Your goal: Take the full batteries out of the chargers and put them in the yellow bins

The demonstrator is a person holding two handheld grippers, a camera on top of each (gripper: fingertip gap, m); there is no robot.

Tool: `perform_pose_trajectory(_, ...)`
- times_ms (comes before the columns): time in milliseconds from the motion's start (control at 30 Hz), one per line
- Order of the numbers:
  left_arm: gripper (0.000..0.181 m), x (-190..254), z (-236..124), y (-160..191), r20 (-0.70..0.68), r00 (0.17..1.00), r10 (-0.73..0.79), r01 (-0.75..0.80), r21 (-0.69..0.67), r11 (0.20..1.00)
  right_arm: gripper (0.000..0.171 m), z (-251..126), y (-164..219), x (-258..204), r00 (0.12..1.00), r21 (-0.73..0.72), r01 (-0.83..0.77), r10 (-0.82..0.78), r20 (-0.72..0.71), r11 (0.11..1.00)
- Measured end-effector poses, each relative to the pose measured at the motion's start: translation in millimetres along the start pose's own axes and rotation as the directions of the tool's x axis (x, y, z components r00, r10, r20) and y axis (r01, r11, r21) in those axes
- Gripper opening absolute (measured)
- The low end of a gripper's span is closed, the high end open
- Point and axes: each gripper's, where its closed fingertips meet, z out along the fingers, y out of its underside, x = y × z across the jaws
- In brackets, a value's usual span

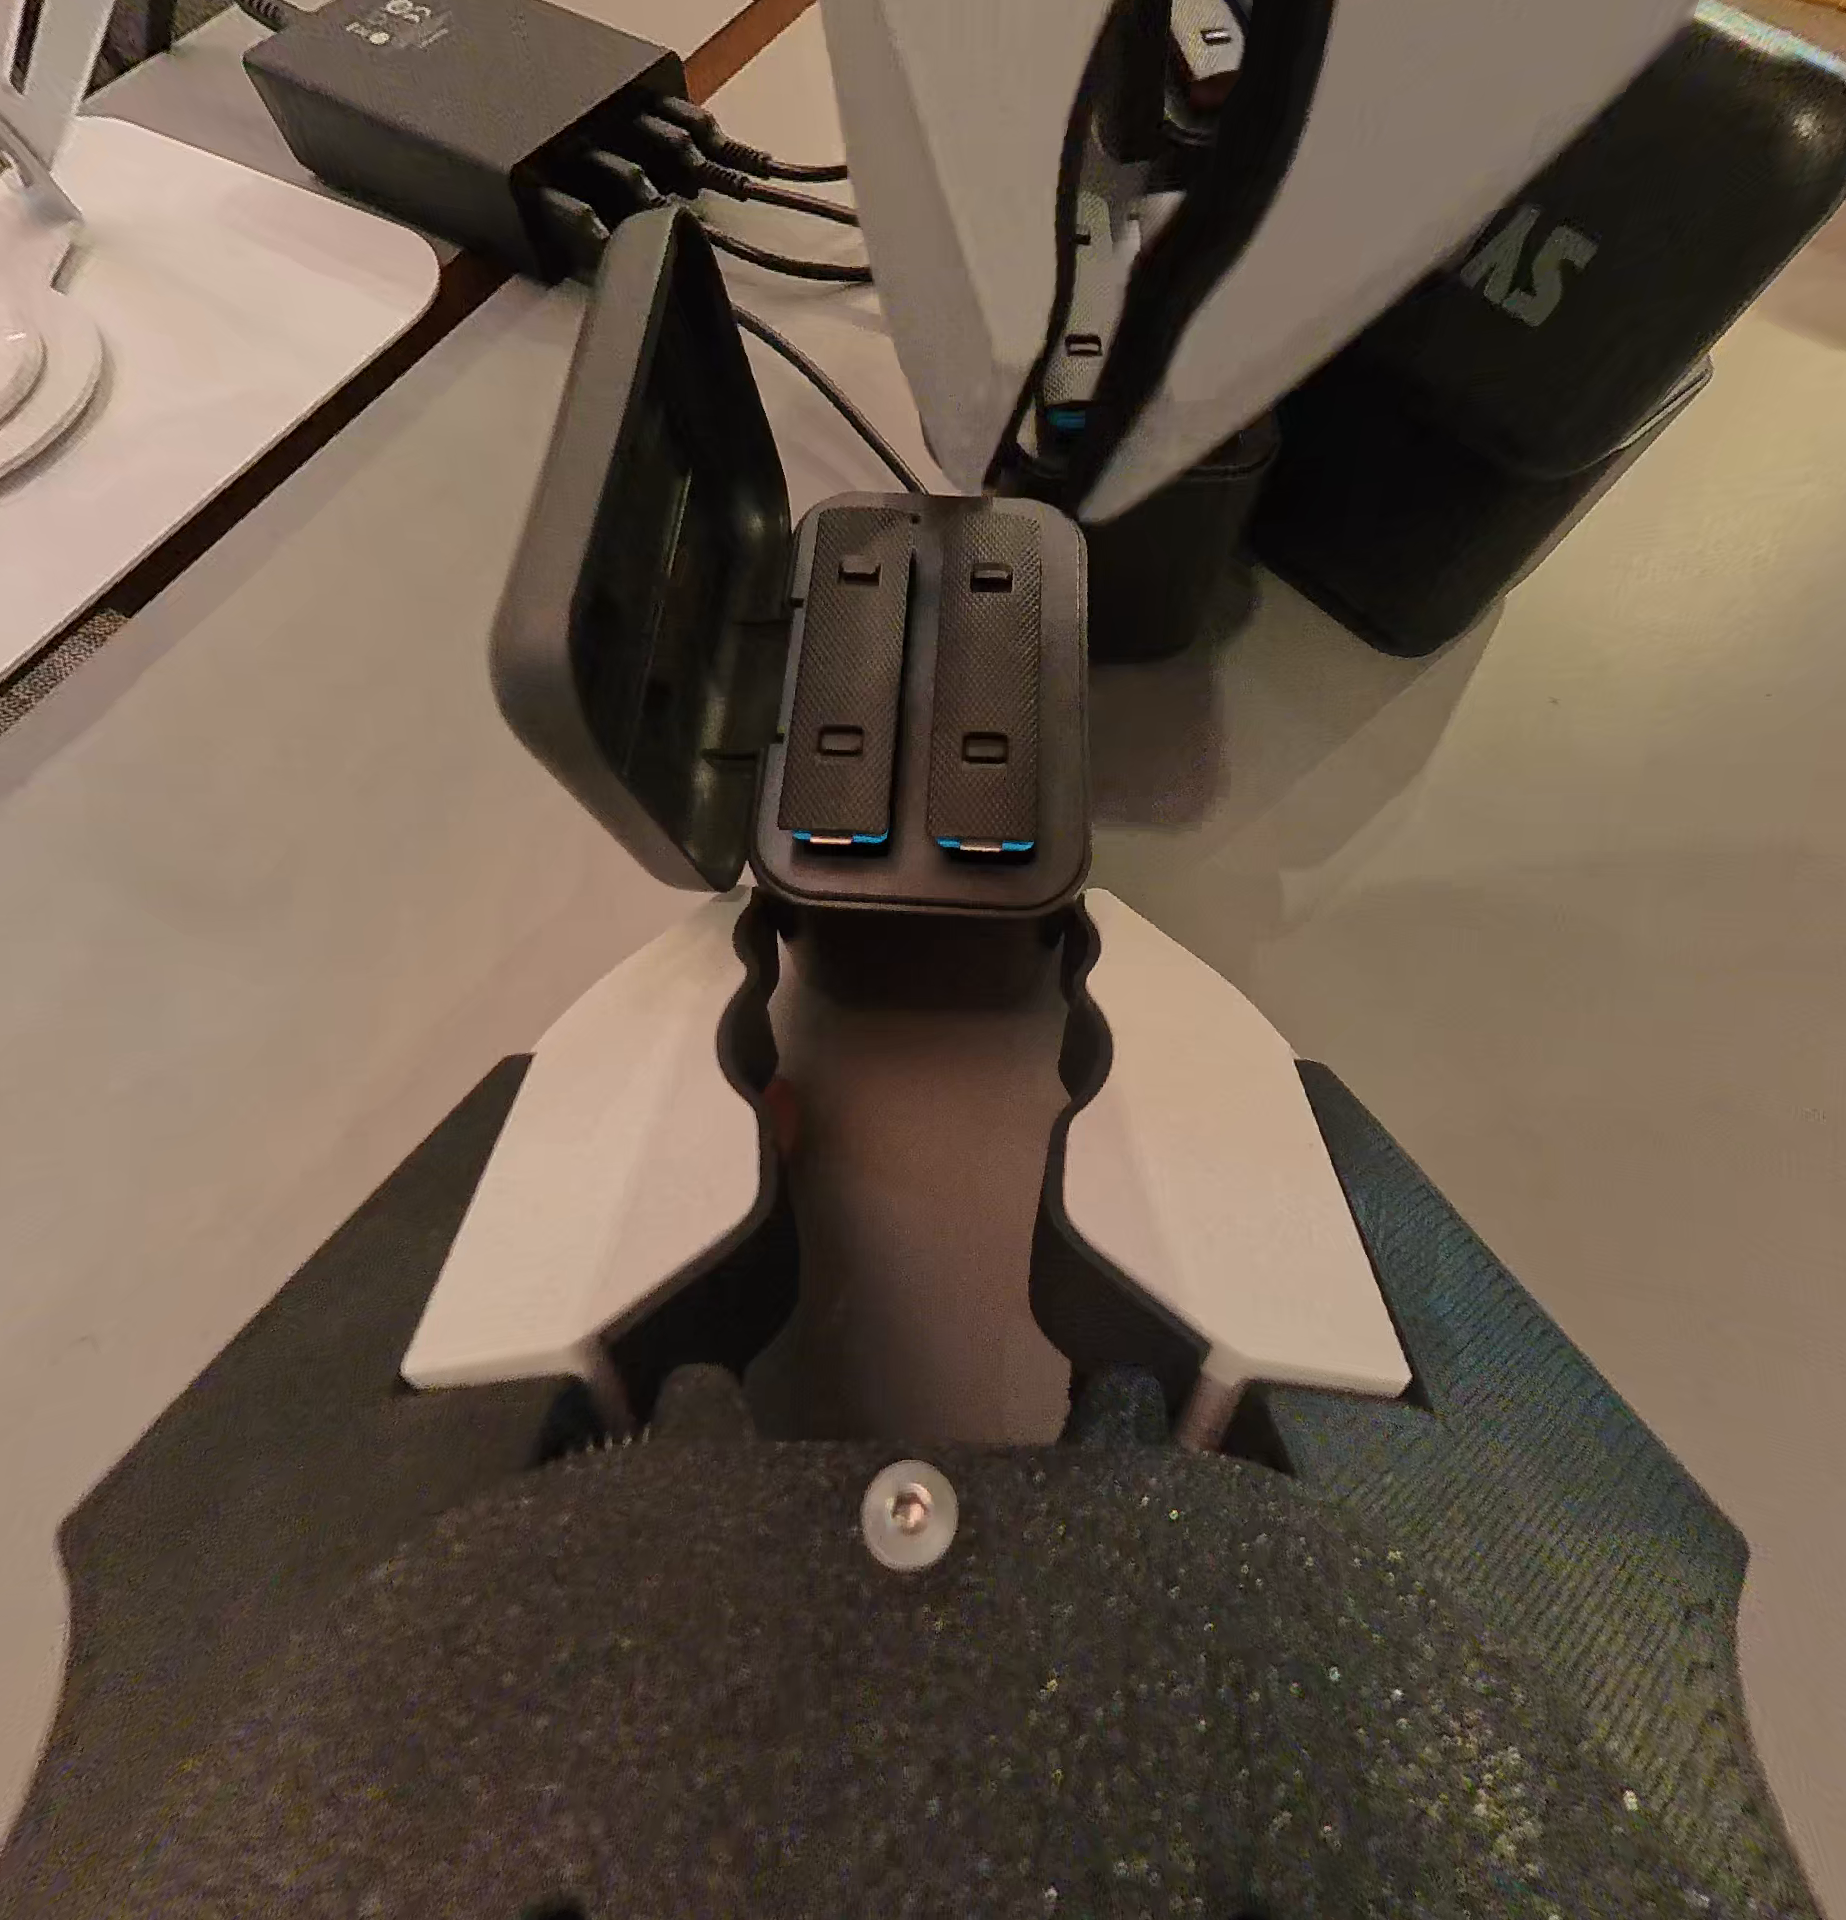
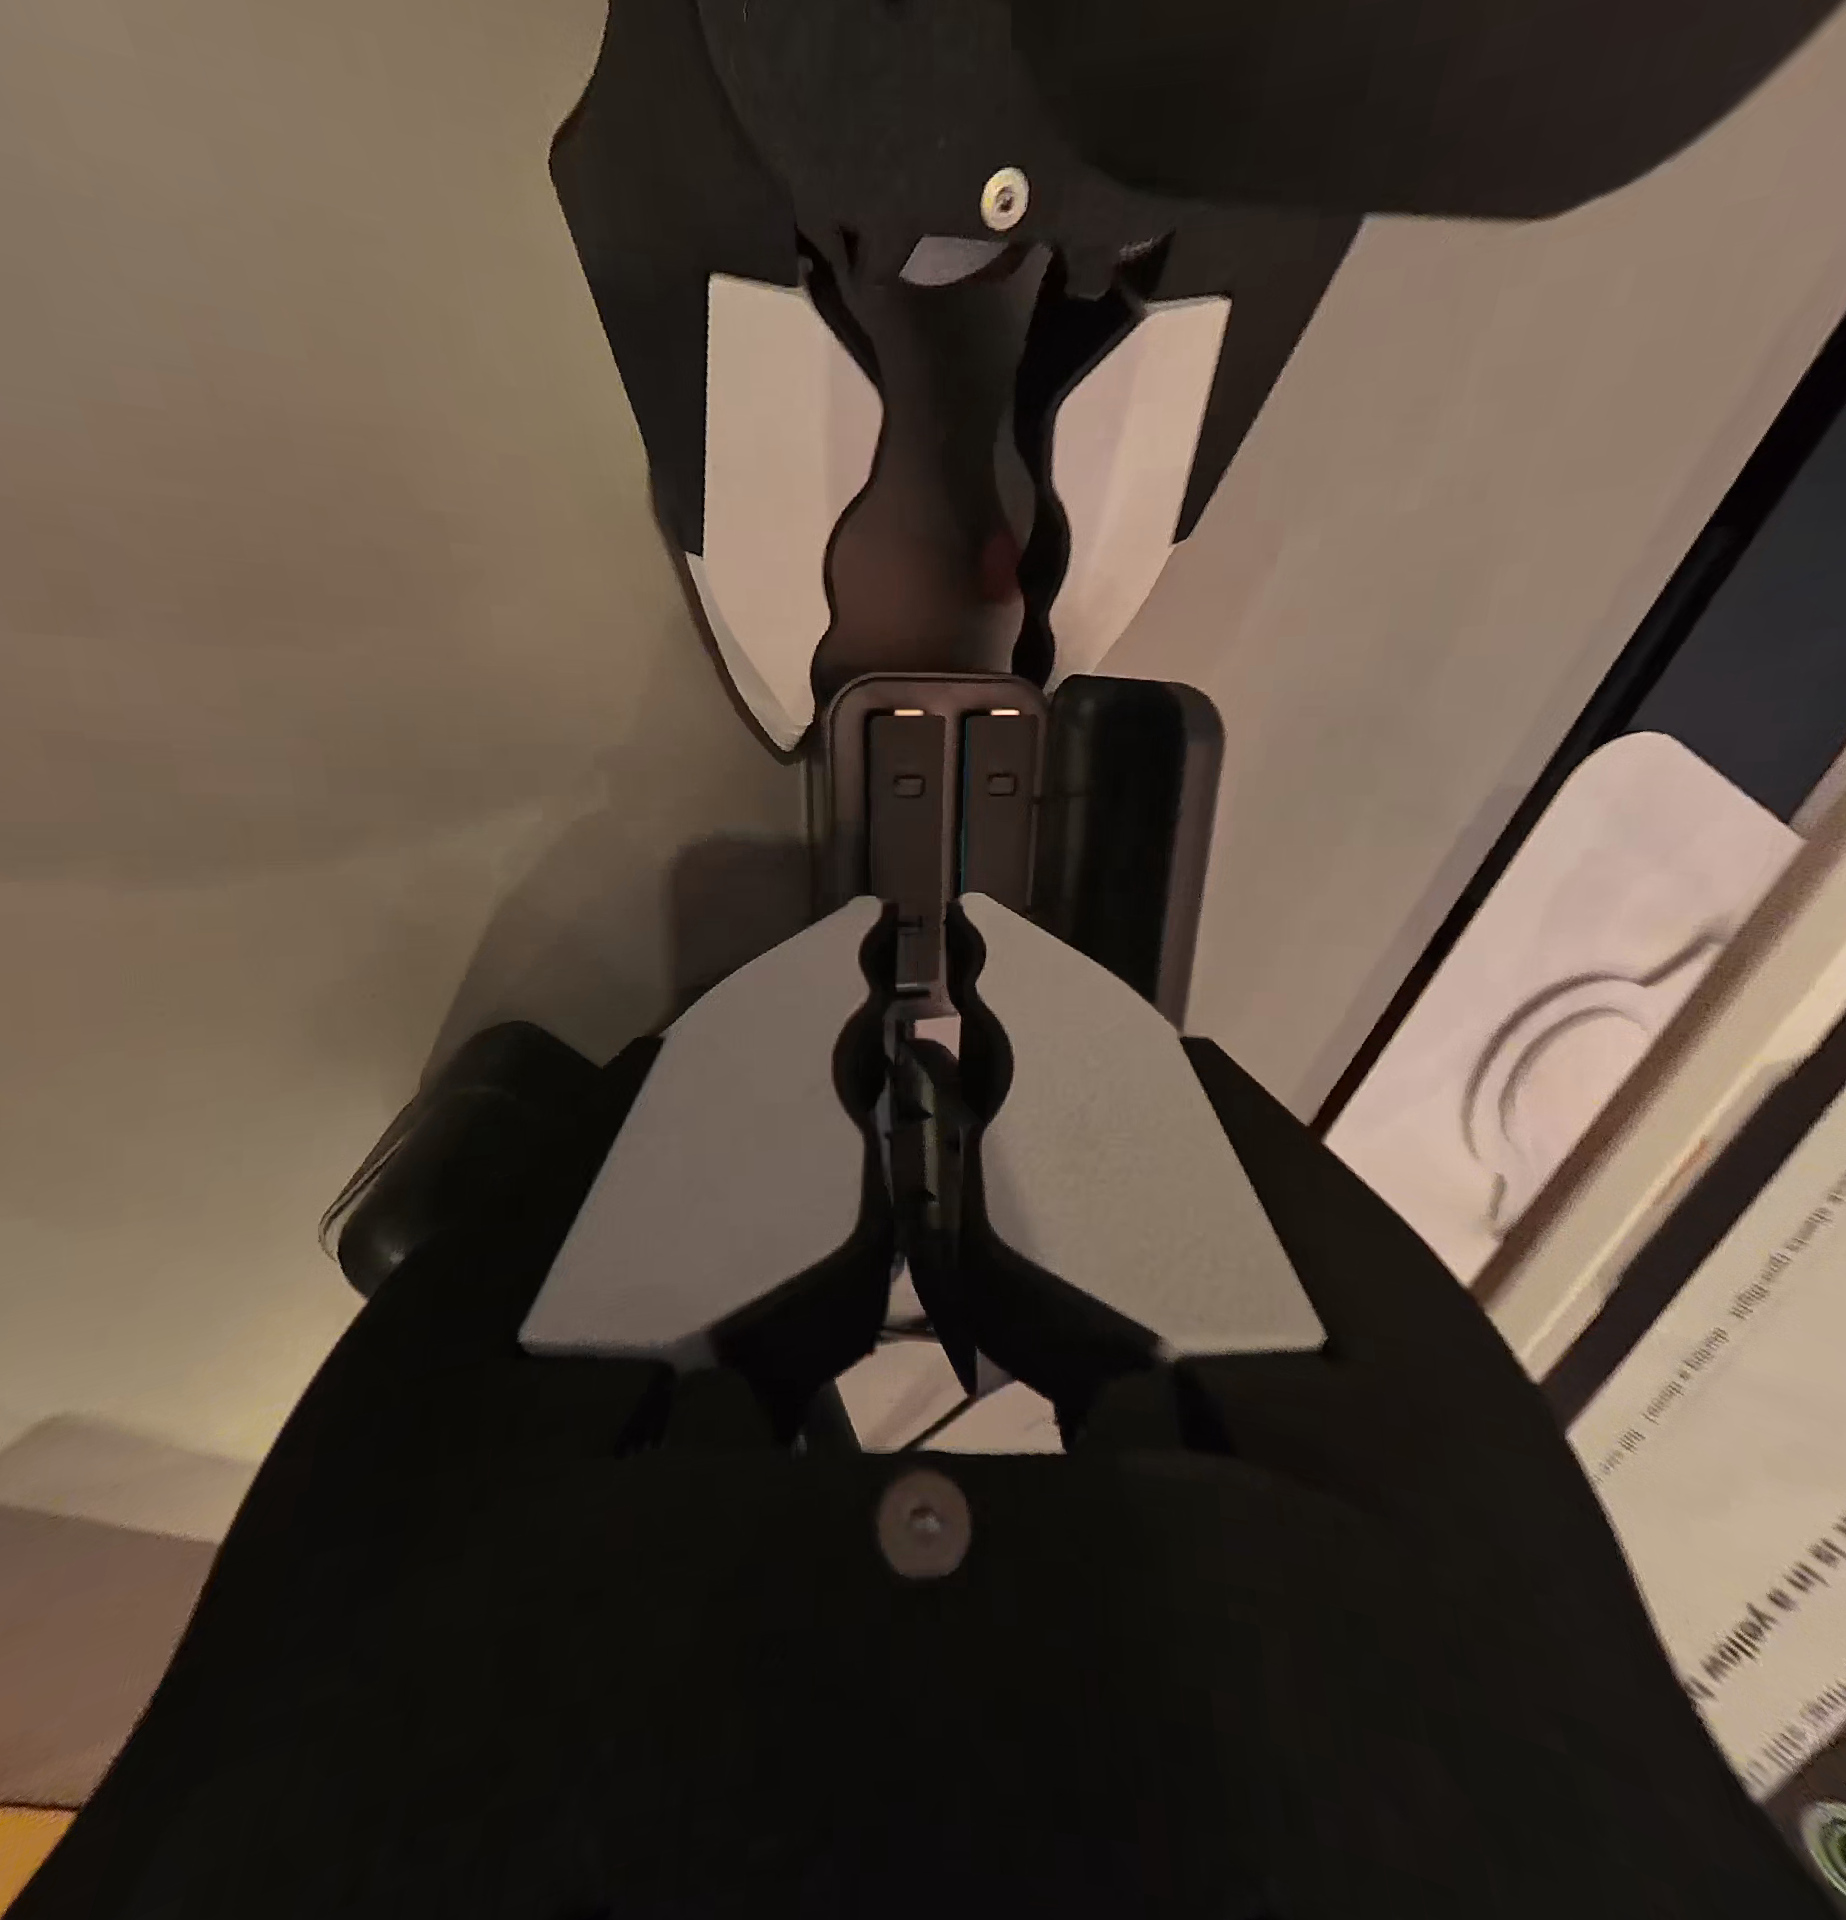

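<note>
— How many chargers, and what's in them?
— Two in view; the nearer charger (image 1: 924, 707) stands open on the desk (image 1: 275, 987), lid (image 1: 638, 561) swung left, two batteries (image 1: 846, 675) seated side by side; the second charger (image 1: 1158, 561) sits behind it.
— The grippers?
— Left gripper (image 1: 914, 925) is clamped on the nearer charger's body, level with the desk; right gripper (image 2: 917, 914) reaches from opposite, closed on the battery (image 2: 903, 821) nearest its tips.
</note>
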Motion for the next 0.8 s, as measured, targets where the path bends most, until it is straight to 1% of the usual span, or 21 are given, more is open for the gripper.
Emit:
perform_pose_trajectory(33, 0.054, 0.0, 0.0, 0.0, 0.0, 1.0, 0.0, 0.0, 0.0, 1.0, 0.01, 3.6, 0.7, -2.1, 1.0, -0.006, 0.001, -0.001, 0.005, 1.0)
perform_pose_trajectory(367, 0.054, 0.2, -0.2, -0.1, 0.0, 1.0, 0.0, 0.0, 0.001, 1.0, 0.016, 25.2, 2.7, -4.8, 0.998, -0.065, 0.018, -0.015, 0.057, 0.998)
perform_pose_trajectory(633, 0.054, 0.7, -0.7, -0.2, -0.008, 1.0, -0.002, 0.002, 0.004, 1.0, 0.014, 28.5, 2.1, -5.0, 0.996, -0.074, 0.032, -0.025, 0.087, 0.997)
perform_pose_trajectory(800, 0.064, 1.4, 1.4, -5.1, 0.0, 1.0, -0.01, 0.01, 0.023, 1.0, 0.013, 28.9, 1.0, -4.7, 0.995, -0.063, 0.027, -0.021, 0.099, 0.998)
